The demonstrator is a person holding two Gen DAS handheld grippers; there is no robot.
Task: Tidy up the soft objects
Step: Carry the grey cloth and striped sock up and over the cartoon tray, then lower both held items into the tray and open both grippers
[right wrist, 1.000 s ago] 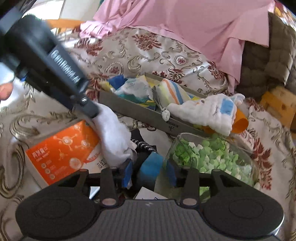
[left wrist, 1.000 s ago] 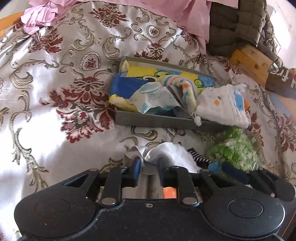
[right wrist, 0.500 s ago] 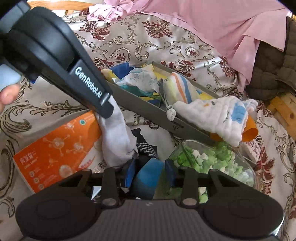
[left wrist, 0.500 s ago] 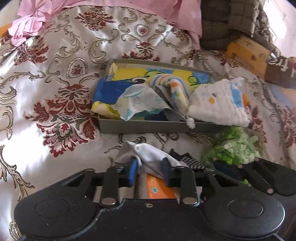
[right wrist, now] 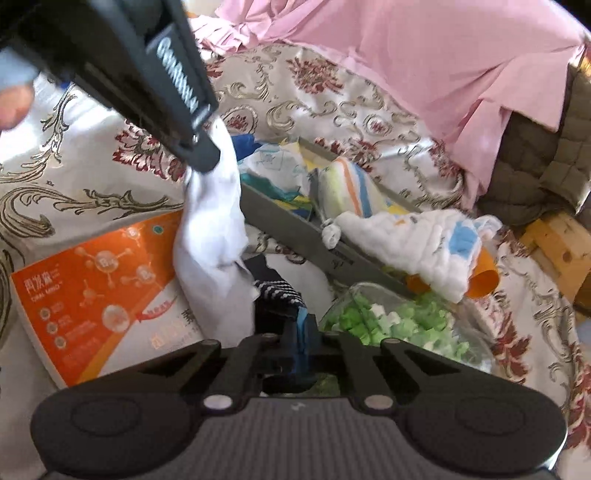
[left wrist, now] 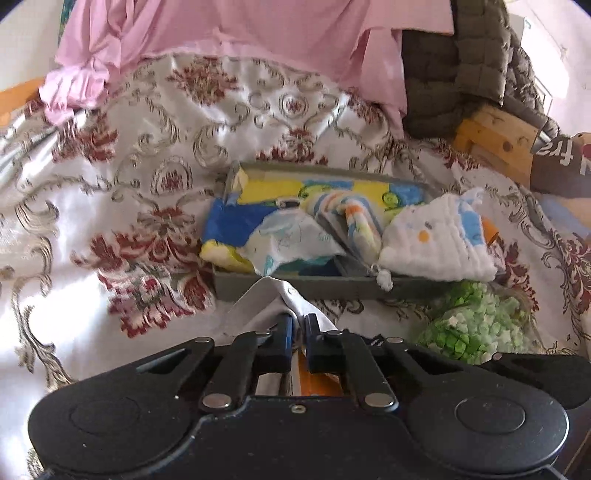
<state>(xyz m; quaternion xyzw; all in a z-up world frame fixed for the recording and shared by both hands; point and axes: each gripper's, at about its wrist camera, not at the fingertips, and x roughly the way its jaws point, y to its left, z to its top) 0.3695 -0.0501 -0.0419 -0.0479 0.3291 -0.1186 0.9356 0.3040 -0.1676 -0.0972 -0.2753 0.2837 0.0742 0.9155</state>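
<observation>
My left gripper (left wrist: 298, 325) has its jaws closing tight on a white cloth (left wrist: 271, 299), whose fold sticks up between the pads. In the right wrist view the left gripper (right wrist: 207, 157) is at the upper left and the white cloth (right wrist: 212, 229) hangs down from it. My right gripper (right wrist: 303, 332) has its jaws closing on the blue end of a dark striped sock (right wrist: 280, 290), pads pressing it. Just beyond both stands a grey tray (left wrist: 332, 291) holding folded colourful cloths, with a white quilted towel (left wrist: 436, 243) draped over its right end.
A clear bag of green foam bits (right wrist: 388, 325) lies right of the sock. An orange box (right wrist: 92, 288) lies flat on the patterned bedspread (left wrist: 110, 206). An orange cup (right wrist: 484, 280) pokes out under the towel. A pink sheet (left wrist: 240, 33) and an olive jacket (left wrist: 461, 62) lie behind.
Both grippers have shut, the left on the white cloth and the right on the sock's blue end. The left gripper has lifted the cloth, which now hangs stretched.
</observation>
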